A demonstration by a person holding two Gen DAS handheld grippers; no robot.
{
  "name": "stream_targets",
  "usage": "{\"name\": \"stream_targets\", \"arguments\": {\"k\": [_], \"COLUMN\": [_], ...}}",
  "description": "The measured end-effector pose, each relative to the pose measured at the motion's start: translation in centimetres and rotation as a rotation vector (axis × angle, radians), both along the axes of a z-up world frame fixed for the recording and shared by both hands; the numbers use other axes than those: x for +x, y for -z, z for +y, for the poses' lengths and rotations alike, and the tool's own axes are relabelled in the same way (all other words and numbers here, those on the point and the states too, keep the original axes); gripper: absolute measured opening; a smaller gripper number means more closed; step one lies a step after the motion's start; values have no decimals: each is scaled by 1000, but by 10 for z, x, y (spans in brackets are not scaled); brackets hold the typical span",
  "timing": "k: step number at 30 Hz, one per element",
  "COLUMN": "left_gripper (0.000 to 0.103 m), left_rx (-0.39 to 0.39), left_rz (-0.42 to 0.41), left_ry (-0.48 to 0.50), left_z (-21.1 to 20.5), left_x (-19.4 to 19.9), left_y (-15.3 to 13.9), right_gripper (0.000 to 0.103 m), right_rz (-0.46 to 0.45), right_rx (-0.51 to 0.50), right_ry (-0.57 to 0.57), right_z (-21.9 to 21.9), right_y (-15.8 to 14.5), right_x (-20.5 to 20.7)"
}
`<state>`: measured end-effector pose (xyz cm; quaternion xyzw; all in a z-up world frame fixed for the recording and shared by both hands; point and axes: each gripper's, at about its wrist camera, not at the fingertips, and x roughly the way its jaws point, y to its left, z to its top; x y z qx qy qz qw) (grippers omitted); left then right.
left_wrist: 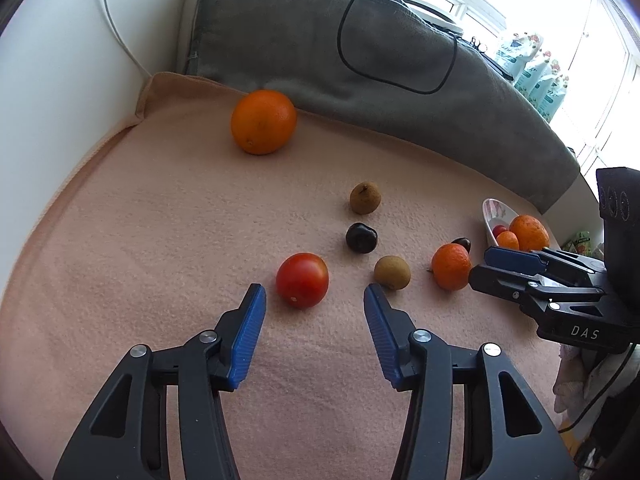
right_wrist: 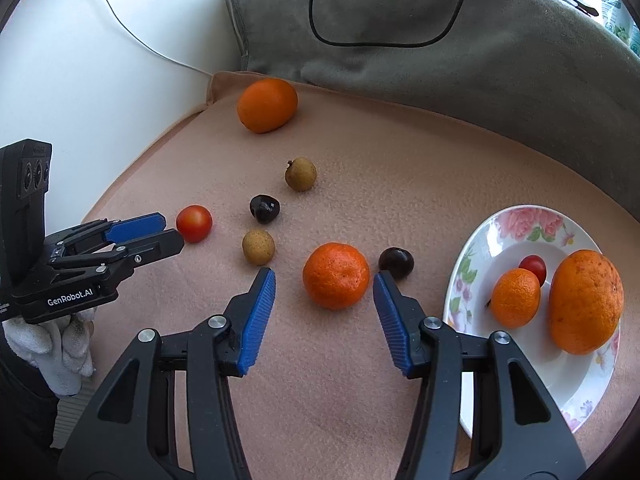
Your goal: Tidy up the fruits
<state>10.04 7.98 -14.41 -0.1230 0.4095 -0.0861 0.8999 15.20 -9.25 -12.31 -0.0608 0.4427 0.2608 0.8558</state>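
The right tongs [right_wrist: 324, 294] stand spread and empty, the mandarin [right_wrist: 336, 275] straight ahead just beyond their tips, not yet pinched. The left tongs [left_wrist: 315, 306] likewise gape on nothing, the tomato [left_wrist: 302, 279] just ahead. A dark cherry [right_wrist: 396, 263] sits close by the mandarin; the flowered plate [right_wrist: 516, 228], already holding fruit, waits to the right.

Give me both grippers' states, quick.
Left gripper: open, empty, just short of the tomato.
Right gripper: open, empty, pads either side of the mandarin, not touching.
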Motion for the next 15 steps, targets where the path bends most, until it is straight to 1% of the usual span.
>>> {"name": "stream_targets", "arguments": {"k": [5, 9, 14, 15], "left_gripper": [50, 49, 48, 46], "left_rx": [1, -1, 5, 7], "left_rz": [10, 21, 34, 37], "left_ry": [2, -1, -1, -2], "left_z": [0, 1, 1, 1], "left_x": [6, 10, 15, 16], "left_y": [4, 8, 14, 15], "right_gripper": [53, 49, 49, 49], "right_rz": [6, 7, -6, -4], "right_rx": [-22, -48, -91, -97], "right_ry": [-2, 1, -2, -3], "right_z": [3, 7, 12, 13], "right_y": [7, 11, 16, 17], "right_x": [6, 11, 14, 14]}}
